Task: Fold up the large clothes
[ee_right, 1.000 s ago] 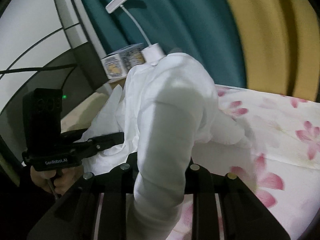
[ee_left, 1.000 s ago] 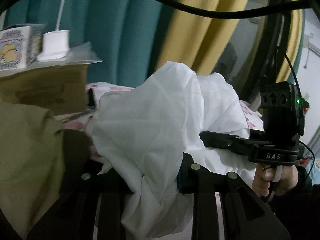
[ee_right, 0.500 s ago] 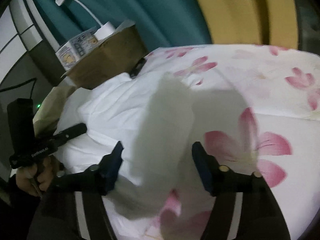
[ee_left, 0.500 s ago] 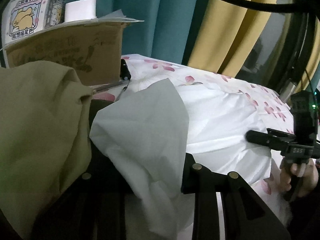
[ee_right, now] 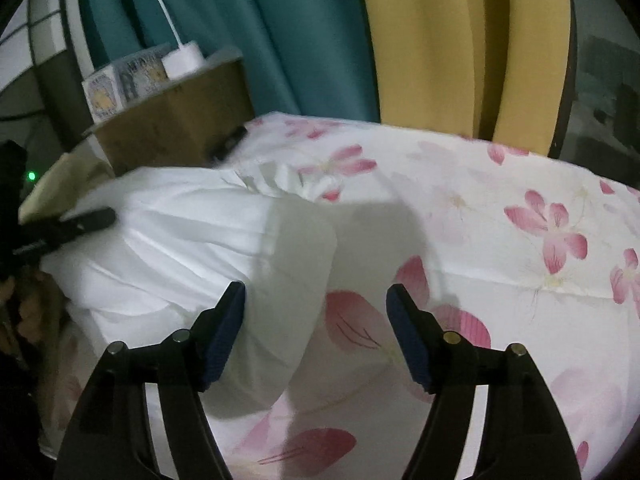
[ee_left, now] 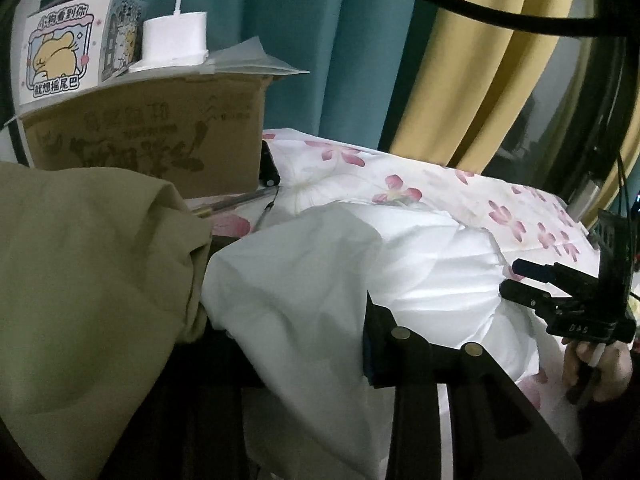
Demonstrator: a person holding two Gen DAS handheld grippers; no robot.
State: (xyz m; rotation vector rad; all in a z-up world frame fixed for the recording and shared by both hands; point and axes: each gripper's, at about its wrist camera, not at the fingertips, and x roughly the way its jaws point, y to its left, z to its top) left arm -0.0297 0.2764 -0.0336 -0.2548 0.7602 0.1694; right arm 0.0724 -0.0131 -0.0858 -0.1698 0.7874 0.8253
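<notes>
Left to right: the left gripper point(ee_left: 296, 344), a second ago raised with the white garment point(ee_left: 420, 280) hanging from it, is now lowered; its jaws are opening, cloth still draped between them, the grip apparently loosening. The garment lies on the floral bedspread point(ee_right: 520, 208), beside an olive garment point(ee_left: 80, 280). The right gripper point(ee_right: 316, 332), earlier clamped on a fold, stands apart, the fold's edge released between its fingers. One fold appears laid. The bundle's long axis runs gripper to gripper.
</notes>
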